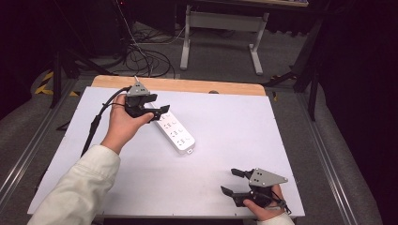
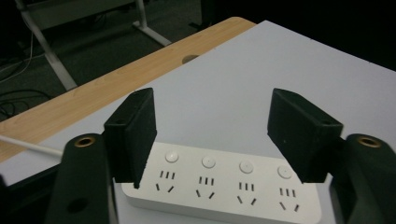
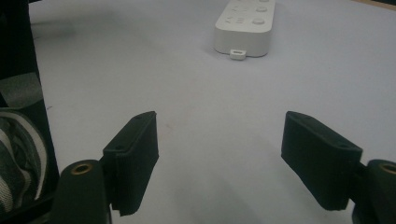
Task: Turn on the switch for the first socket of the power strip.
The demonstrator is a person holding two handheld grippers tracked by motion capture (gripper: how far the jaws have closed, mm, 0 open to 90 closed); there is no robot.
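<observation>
- The right gripper (image 1: 234, 182) sits nearest the camera in the high view, at the table's near right corner, jaws spread wide and holding nothing.
- In the right gripper view the strip (image 3: 244, 28) lies far ahead across bare table (image 3: 187, 116), its short end with a small tab facing the jaws.
- The strip (image 1: 174, 131), a white power strip with four sockets, lies left of the table's middle, its long axis running diagonally from far left to near right.
- The left gripper (image 1: 159, 111) hovers at the strip's far left end, jaws spread and empty.
- In the left gripper view the strip (image 2: 224, 186) lies crosswise just beyond the jaws, its long axis running from one jaw to the other; the gap covers most of its length, so the jaws stand along it, not across its narrow width.
- Whether either jaw touches the strip, I cannot tell.
- The left gripper is far nearer; the right is well apart from the strip.
- My guess: a grip would want the left gripper turned to span the strip's narrow width.
</observation>
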